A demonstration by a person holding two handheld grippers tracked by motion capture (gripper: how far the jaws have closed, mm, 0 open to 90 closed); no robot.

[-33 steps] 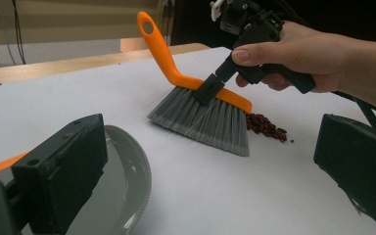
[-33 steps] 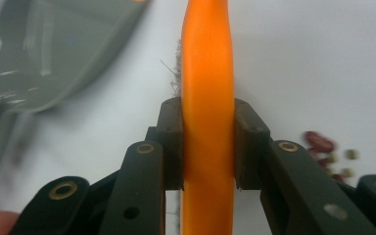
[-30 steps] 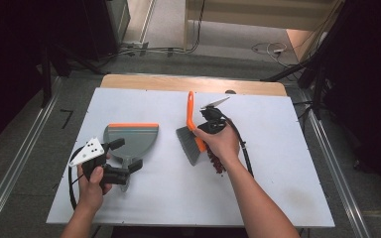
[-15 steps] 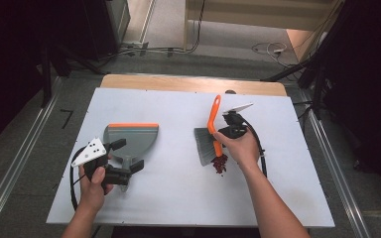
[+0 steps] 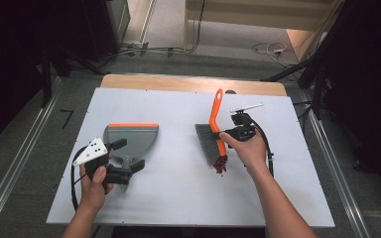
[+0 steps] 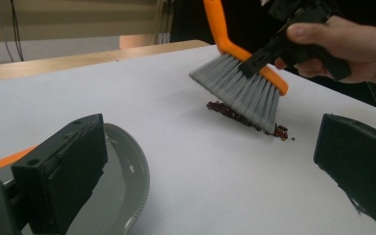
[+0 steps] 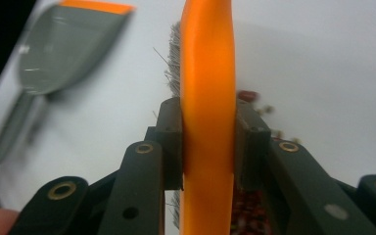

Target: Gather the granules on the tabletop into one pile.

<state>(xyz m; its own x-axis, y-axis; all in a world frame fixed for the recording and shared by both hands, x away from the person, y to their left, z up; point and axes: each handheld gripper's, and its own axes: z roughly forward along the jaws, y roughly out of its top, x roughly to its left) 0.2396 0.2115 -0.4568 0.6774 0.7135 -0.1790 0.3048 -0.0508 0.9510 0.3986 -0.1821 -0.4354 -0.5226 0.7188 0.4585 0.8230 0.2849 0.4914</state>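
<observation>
My right gripper (image 5: 226, 135) is clenched on the smooth orange plastic back of the brush (image 5: 213, 130), whose long curved handle points toward the desk's (image 5: 178, 104) far edge while its grey bristles fan down onto a short line of small dark red grains (image 5: 221, 163), right of the middle. My left gripper (image 5: 129, 156) stands with its 2 jaws spread on either side of the grey dustpan's (image 5: 131, 139) handle; that flat, rounded pan has an orange lip facing the far edge and sits near the desk's left edge. I can read no writing on anything.
</observation>
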